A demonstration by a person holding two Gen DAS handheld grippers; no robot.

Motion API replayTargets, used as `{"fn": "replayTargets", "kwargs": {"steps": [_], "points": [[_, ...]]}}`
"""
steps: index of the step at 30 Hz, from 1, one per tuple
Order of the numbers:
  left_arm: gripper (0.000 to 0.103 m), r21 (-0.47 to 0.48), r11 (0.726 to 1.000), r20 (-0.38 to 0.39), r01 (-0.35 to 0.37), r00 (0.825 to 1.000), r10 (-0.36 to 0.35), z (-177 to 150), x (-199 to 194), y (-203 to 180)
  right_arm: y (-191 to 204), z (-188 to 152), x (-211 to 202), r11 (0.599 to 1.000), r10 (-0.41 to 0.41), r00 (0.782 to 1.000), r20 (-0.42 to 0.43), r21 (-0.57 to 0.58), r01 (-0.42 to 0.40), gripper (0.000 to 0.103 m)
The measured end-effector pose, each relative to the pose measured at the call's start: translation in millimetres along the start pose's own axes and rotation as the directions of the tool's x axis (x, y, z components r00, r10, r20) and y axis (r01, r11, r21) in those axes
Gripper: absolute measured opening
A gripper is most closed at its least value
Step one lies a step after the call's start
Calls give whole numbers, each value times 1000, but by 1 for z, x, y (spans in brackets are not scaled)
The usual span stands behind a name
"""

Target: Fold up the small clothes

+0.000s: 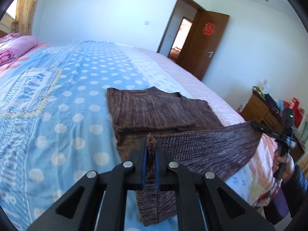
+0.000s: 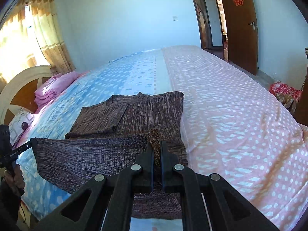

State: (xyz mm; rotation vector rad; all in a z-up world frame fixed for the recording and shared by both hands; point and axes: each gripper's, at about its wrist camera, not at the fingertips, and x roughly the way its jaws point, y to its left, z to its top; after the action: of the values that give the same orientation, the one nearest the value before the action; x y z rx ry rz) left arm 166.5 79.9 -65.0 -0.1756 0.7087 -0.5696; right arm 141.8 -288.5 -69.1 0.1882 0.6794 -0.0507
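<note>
A brown knitted sweater (image 1: 154, 111) (image 2: 134, 113) lies on the bed, its sleeves folded in over the body. Its near hem is lifted off the sheet and stretched between the two grippers. My left gripper (image 1: 151, 144) is shut on the hem's left corner. My right gripper (image 2: 157, 146) is shut on the hem's right corner. In the left wrist view the right gripper (image 1: 255, 125) shows at the far right, pinching the hem, with a hand (image 1: 284, 165) on its handle. The right wrist view has the left gripper (image 2: 32, 141) at its left edge, clamped on the cloth.
The bed carries a blue dotted sheet (image 1: 57, 105) on one side and a pink dotted sheet (image 2: 231, 115) on the other. Folded pink bedding (image 2: 55, 86) lies by the headboard. A wooden dresser (image 1: 265, 113) with clutter and an open brown door (image 1: 207, 44) stand beyond the bed.
</note>
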Motion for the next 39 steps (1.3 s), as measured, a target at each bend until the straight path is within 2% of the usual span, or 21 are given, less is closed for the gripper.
{"fn": "replayTargets", "kwargs": {"steps": [7, 13, 17, 21, 24, 25, 29, 31, 33, 35, 37, 39], "points": [[7, -47, 997, -2, -55, 998, 55, 46, 42, 13, 1, 50, 40, 998, -31, 999, 14, -47, 32, 5], [7, -77, 994, 11, -81, 997, 82, 90, 92, 27, -9, 98, 106, 996, -68, 998, 13, -56, 69, 5], [7, -101, 989, 4, -110, 994, 111, 114, 130, 39, -21, 118, 153, 995, -92, 996, 4, -36, 92, 5], [7, -115, 982, -23, -148, 989, 147, 124, 167, 51, -33, 125, 198, 994, -108, 994, -23, -17, 108, 5], [5, -113, 972, -66, -206, 978, 199, 122, 194, 60, -39, 122, 225, 994, -110, 992, -58, -10, 110, 5], [5, -105, 964, -73, -244, 969, 237, 119, 200, 63, -40, 119, 233, 993, -121, 990, -71, -17, 120, 5], [6, -142, 950, -114, -279, 958, 265, 111, 216, 80, -49, 110, 252, 993, -115, 988, -99, -6, 115, 5], [7, -178, 950, -131, -256, 963, 235, 109, 218, 87, -56, 110, 255, 996, -85, 990, -109, 30, 88, 7], [7, -190, 951, -121, -243, 967, 223, 110, 213, 89, -67, 113, 248, 995, -46, 994, -99, 84, 54, 12], [7, -138, 954, -107, -265, 962, 251, 112, 200, 83, -83, 117, 221, 986, -65, 997, -30, 152, 69, 21], [7, -79, 955, -89, -285, 957, 278, 113, 187, 75, -100, 114, 183, 970, -102, 994, 30, 223, 93, 50], [16, -37, 958, -90, -284, 956, 279, 108, 171, 67, -110, 104, 153, 963, -108, 993, 36, 251, 96, 53]]}}
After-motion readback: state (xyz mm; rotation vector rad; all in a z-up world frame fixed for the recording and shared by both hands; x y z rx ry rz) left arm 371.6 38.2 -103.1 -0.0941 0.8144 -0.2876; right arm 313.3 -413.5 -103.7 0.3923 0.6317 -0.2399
